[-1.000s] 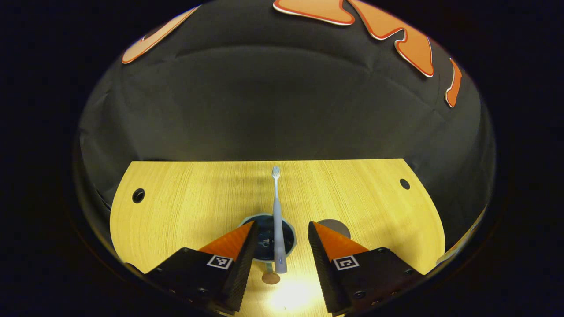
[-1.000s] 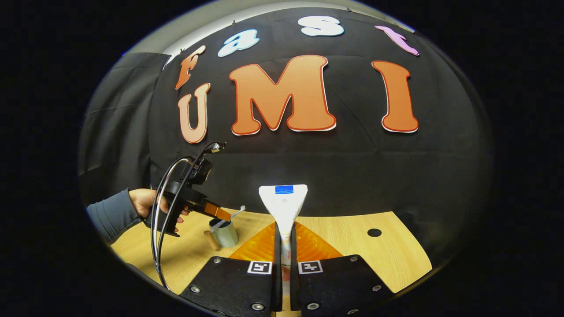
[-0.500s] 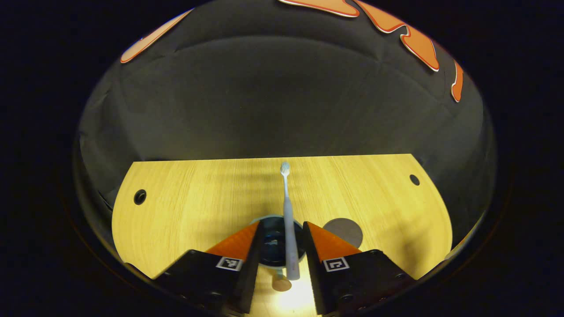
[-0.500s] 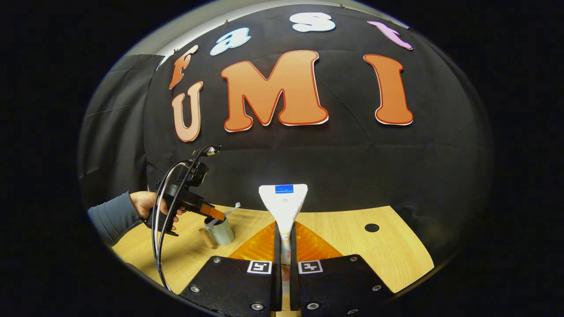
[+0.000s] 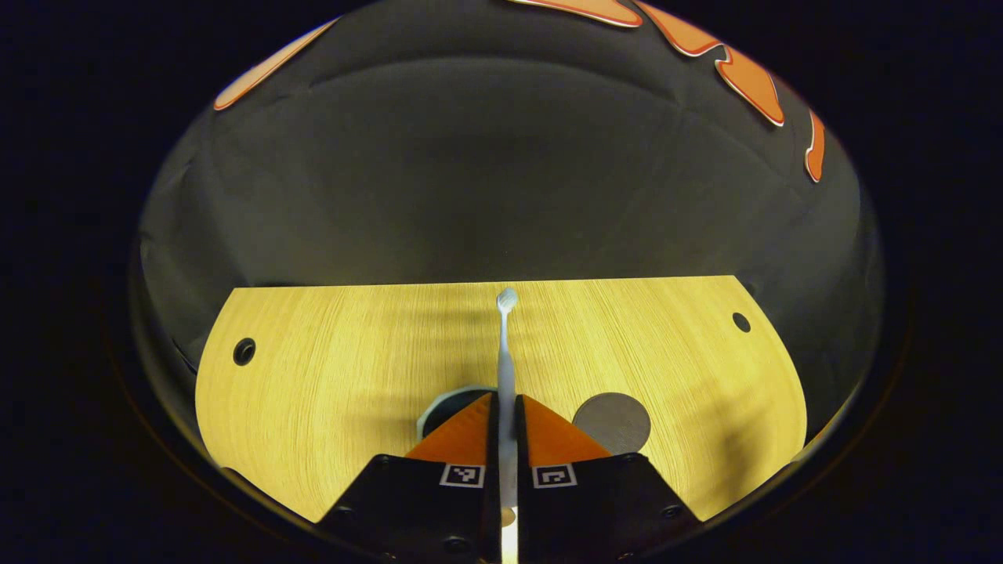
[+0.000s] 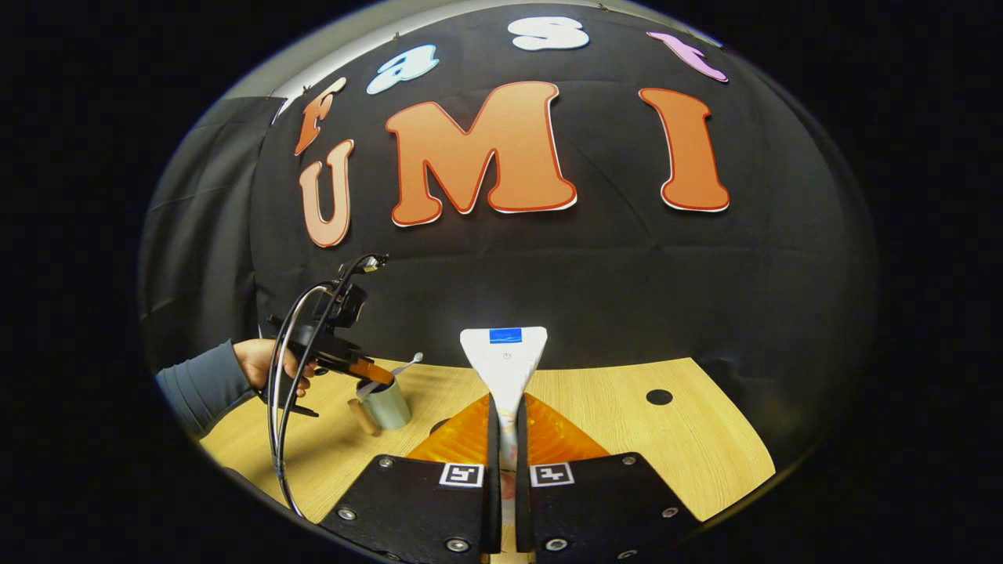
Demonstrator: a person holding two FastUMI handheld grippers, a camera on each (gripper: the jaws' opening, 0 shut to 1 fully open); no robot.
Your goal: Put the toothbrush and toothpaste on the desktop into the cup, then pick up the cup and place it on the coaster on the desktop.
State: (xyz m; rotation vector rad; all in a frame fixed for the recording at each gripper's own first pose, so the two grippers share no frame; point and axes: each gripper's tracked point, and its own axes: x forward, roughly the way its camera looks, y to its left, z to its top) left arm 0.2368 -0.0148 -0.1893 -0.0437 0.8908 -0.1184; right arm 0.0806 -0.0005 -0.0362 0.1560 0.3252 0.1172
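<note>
Left tongs (image 5: 507, 439) now clamped on toothbrush (image 5: 505, 345); right tongs (image 6: 506, 439) pinch toothpaste (image 6: 504, 356), label unreadable.

Cup (image 5: 439, 401) mostly hidden — fingers (left gripper (image 5: 505, 415)) cover it.

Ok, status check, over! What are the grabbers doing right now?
Left gripper shut on toothbrush, over the cup. Right gripper shut on toothpaste, held above the desk. Coaster bare, nothing blocking.
</note>
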